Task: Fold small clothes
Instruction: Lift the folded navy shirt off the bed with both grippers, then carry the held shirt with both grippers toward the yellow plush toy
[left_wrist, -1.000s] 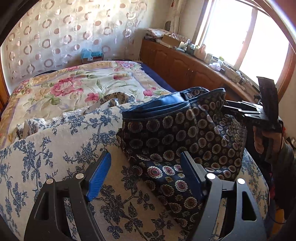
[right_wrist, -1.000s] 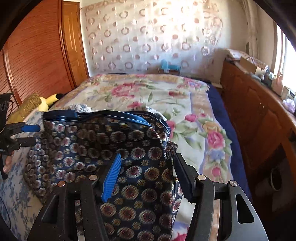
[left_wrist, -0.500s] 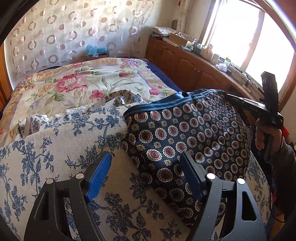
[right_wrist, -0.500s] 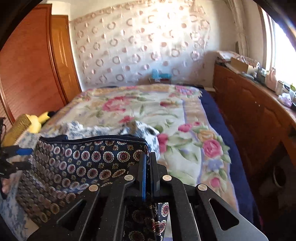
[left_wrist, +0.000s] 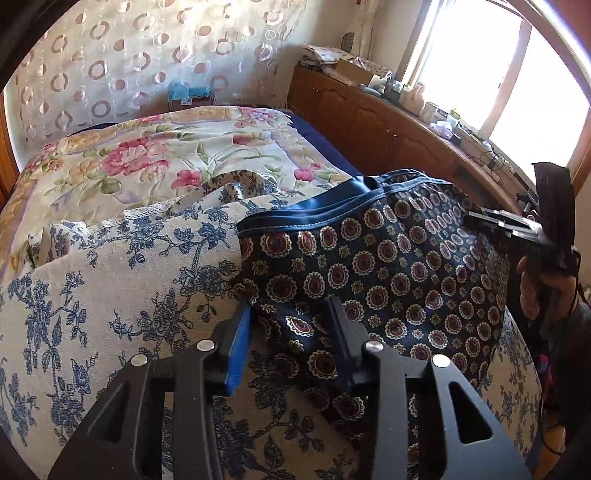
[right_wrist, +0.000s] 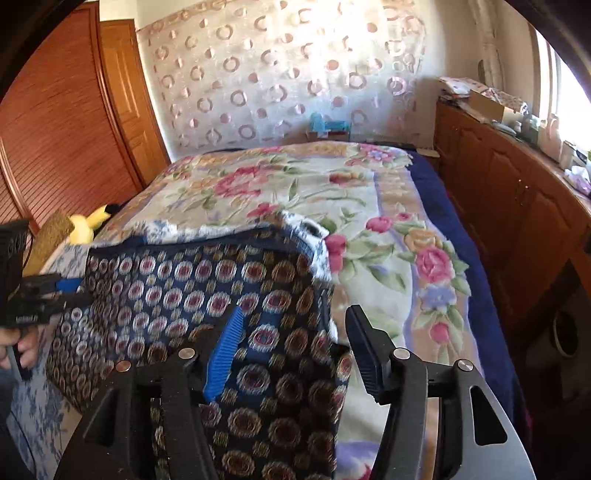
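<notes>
Dark navy shorts with round medallion print and a blue waistband (left_wrist: 388, 258) lie on a cream cloth with blue flowers (left_wrist: 122, 280); they also show in the right wrist view (right_wrist: 207, 295). My left gripper (left_wrist: 291, 332) is partly open, its fingers straddling the shorts' near left edge. My right gripper (right_wrist: 295, 343) is open, its fingers over the shorts' right edge, holding nothing. The right gripper also shows in the left wrist view (left_wrist: 517, 229), and the left one in the right wrist view (right_wrist: 55, 291).
A floral bedspread (right_wrist: 303, 192) covers the bed behind. A wooden cabinet with clutter (left_wrist: 388, 122) runs along the right under a window. A wooden wardrobe (right_wrist: 62, 129) stands at left, a yellow plush toy (right_wrist: 88, 225) beside it.
My right gripper shut on the shorts' right edge half a second ago and has now opened again. My left gripper's fingers have narrowed around the left edge. The shorts lie flatter.
</notes>
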